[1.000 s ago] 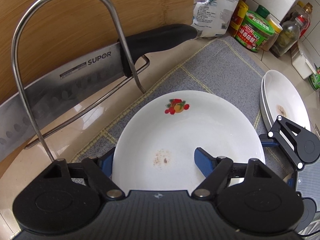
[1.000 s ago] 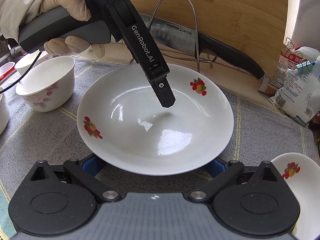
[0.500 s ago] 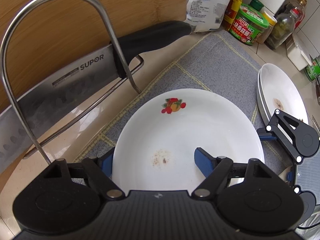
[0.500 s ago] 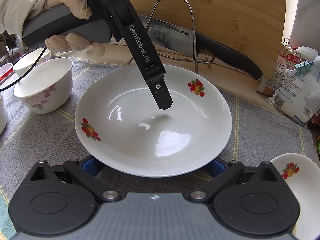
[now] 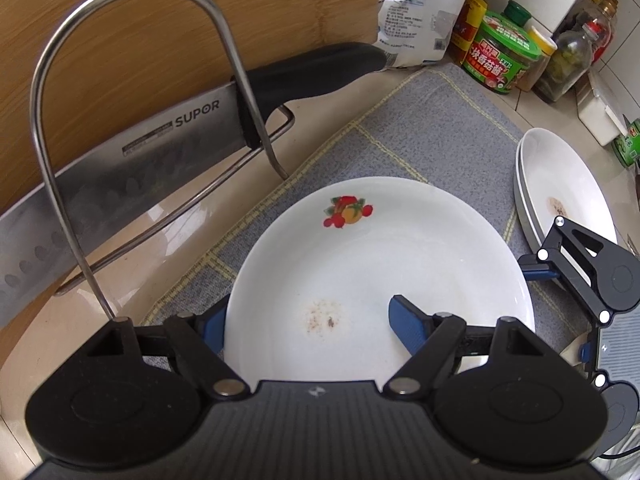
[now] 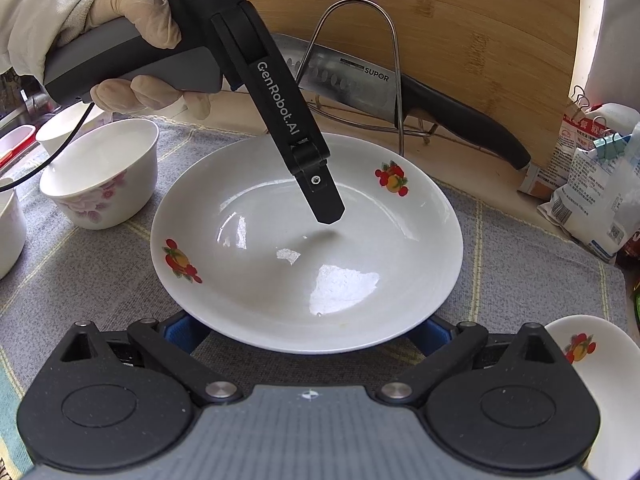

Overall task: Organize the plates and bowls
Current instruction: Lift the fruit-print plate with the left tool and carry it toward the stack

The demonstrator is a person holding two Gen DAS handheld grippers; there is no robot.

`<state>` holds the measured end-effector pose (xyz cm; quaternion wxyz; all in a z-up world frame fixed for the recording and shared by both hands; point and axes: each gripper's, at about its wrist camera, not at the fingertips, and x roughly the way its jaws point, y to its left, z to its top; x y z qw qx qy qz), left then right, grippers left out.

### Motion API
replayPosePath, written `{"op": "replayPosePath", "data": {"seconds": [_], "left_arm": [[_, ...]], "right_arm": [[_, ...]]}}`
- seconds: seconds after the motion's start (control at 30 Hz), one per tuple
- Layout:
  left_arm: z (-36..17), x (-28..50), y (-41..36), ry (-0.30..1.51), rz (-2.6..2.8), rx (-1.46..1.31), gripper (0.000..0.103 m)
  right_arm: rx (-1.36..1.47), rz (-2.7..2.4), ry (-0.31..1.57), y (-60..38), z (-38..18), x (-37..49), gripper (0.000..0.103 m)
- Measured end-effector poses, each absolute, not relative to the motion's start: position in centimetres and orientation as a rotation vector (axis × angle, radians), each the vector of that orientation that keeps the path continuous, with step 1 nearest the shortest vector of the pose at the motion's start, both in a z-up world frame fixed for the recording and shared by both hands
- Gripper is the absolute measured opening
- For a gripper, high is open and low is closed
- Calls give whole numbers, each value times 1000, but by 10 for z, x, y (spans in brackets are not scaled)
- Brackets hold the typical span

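While both devices are working at one dish, the scene is reading as follows.

Plate: white plate [image 6: 308,248] with fruit decals is sitting on the grey checked mat [image 6: 520,264], in front of the wire rack [image 5: 132,128]; a small brown residue patch is showing near its centre in the left wrist view.

Left gripper: left gripper [image 5: 308,320] is straddling the plate's near rim with its jaws standing wide apart; one blue finger [image 5: 408,322] is lying over the plate's inner surface and the other is sitting just outside the rim. Nothing is being clamped. In the right wrist view its dark finger is angling down into the plate, and a gloved hand [image 6: 132,40] is gripping its handle.

Right gripper: right gripper [image 6: 308,336] is sitting at the opposite rim, jaws spread, with both blue fingers partly hidden beneath the plate's edge. Contact with the plate cannot be confirmed.

Stack: two more white plates [image 5: 564,192] are lying stacked to the right on the mat's edge, apart from the main plate.

Bowls: a floral white bowl [image 6: 100,176] is standing left of the plate, with further bowls partly cut off beyond it.

Background: a SUPOR cleaver [image 5: 120,160] is resting in the rack against a wooden board [image 6: 460,20]; jars and bags are standing behind the mat.
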<state>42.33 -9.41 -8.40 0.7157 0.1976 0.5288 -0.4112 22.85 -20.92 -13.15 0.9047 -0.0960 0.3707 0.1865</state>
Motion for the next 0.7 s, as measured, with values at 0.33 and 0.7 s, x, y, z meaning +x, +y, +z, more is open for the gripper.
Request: {"op": "replayPosePath", "data": {"seconds": [0.33, 0.7], "left_arm": [[-72, 413, -87, 1144, -904, 427, 80], [-55, 391, -84, 1109, -899, 420, 80]], "right_arm": [[-211, 394, 755, -206, -122, 220, 103], [-216, 405, 739, -206, -108, 199, 103]]}}
